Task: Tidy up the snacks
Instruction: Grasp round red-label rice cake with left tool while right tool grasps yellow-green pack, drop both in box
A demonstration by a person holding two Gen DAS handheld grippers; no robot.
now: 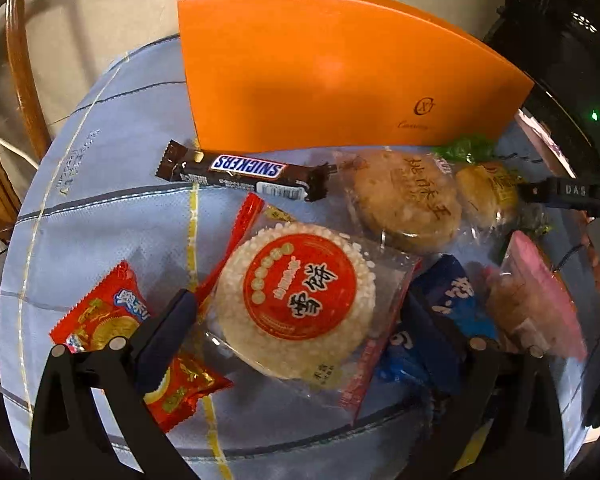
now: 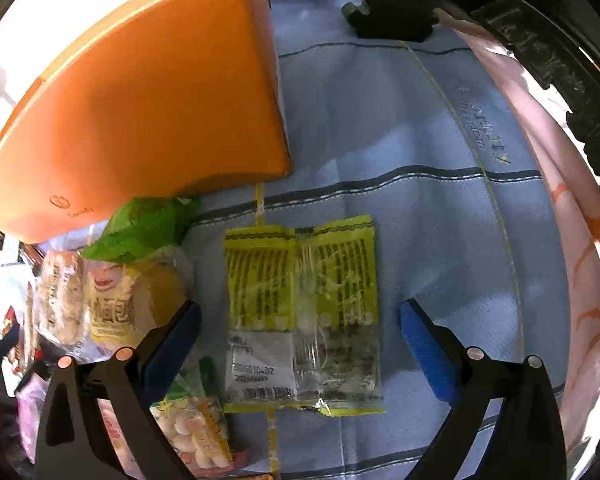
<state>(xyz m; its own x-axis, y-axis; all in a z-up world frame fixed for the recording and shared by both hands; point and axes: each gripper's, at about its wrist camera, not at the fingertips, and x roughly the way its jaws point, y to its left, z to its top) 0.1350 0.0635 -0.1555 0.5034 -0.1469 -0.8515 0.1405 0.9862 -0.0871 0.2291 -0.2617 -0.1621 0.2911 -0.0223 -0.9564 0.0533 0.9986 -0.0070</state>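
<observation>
Left tool (image 1: 296, 316) stands open astride a round rice cracker pack (image 1: 300, 304), with a Snickers bar (image 1: 242, 171) farther off before the orange box (image 1: 320, 76). Right tool (image 2: 300, 328) stands open astride a yellow snack packet (image 2: 302, 316) lying flat on the blue-clothed bench (image 2: 420, 140), the orange box (image 2: 140, 112) at far left.

Blue striped tablecloth (image 1: 100, 216) spread under my view, wooden chair back (image 1: 20, 80) off to my left, pink patterned cloth (image 2: 580, 240) along my right edge
</observation>
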